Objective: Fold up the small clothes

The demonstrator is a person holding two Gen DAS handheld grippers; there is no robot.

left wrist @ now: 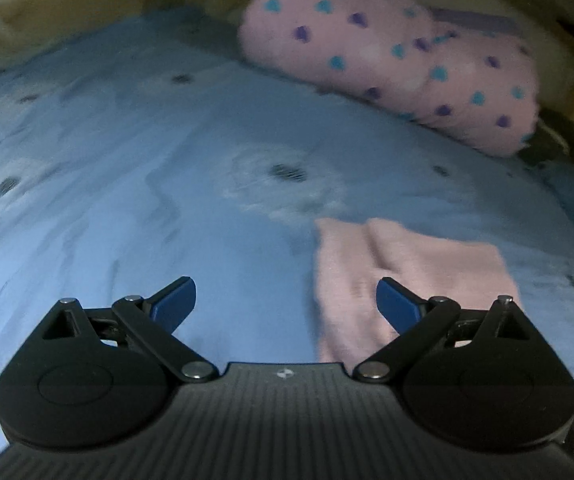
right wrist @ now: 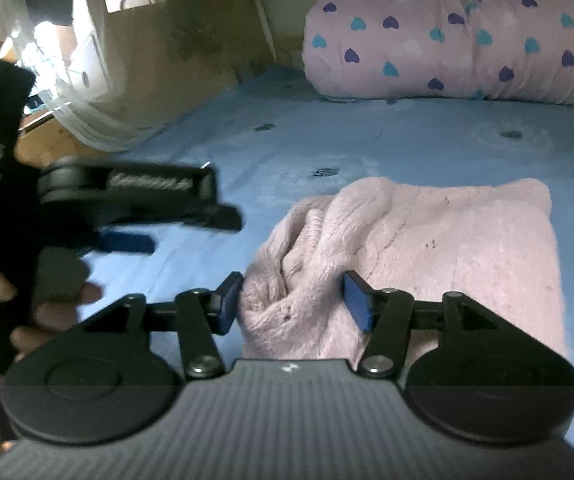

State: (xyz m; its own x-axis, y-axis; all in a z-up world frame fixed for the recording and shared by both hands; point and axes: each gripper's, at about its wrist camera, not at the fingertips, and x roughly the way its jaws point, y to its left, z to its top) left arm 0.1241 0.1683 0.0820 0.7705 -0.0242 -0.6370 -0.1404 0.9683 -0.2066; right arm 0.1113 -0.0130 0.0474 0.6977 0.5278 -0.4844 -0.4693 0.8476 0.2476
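In my left view, my left gripper [left wrist: 286, 304] is spread wide and holds nothing above the blue bed sheet [left wrist: 127, 200]. The pink knit garment [left wrist: 399, 280] lies just to its right, its long side running away from me. In my right view, my right gripper [right wrist: 293, 304] is spread around the bunched near end of the garment [right wrist: 427, 248]. If I pinch only that lump, the neat fold could pull open.
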